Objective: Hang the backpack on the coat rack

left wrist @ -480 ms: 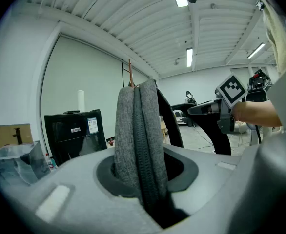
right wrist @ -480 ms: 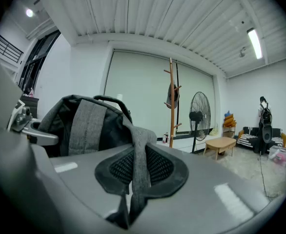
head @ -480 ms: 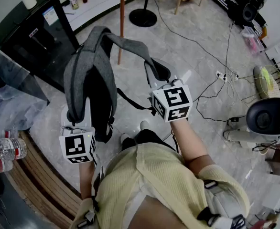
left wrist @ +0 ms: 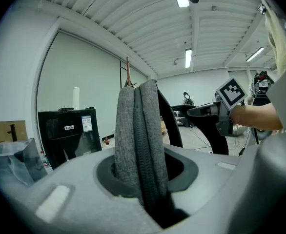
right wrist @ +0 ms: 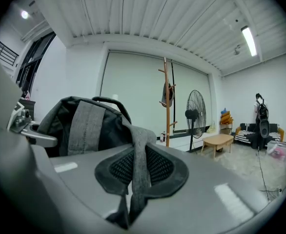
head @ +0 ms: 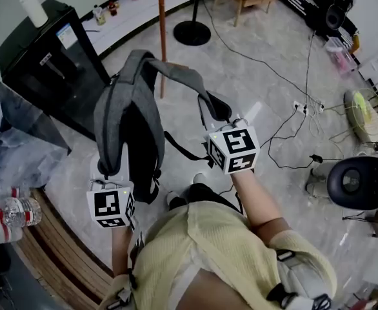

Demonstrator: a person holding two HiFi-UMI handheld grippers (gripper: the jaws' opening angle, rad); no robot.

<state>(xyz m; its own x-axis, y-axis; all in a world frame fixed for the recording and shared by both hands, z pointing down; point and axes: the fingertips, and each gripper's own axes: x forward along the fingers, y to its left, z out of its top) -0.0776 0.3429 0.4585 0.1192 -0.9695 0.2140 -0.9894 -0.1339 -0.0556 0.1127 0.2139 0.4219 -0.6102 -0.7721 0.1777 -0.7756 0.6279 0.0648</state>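
Floor (head: pixel 266 76) open toward coat rack (right wrist: pixel 167 101); left claw (left wrist: pixel 144 179), right claw (right wrist: pixel 133 179) grip backpack (head: pixel 128 115).

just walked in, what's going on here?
A person is holding a grey backpack up off the floor with two handheld grippers. The left gripper is clamped on one shoulder strap, and the right gripper is clamped on the other strap. The wooden coat rack stands a little way ahead of them, near a fan. The backpack is not yet hung on it.
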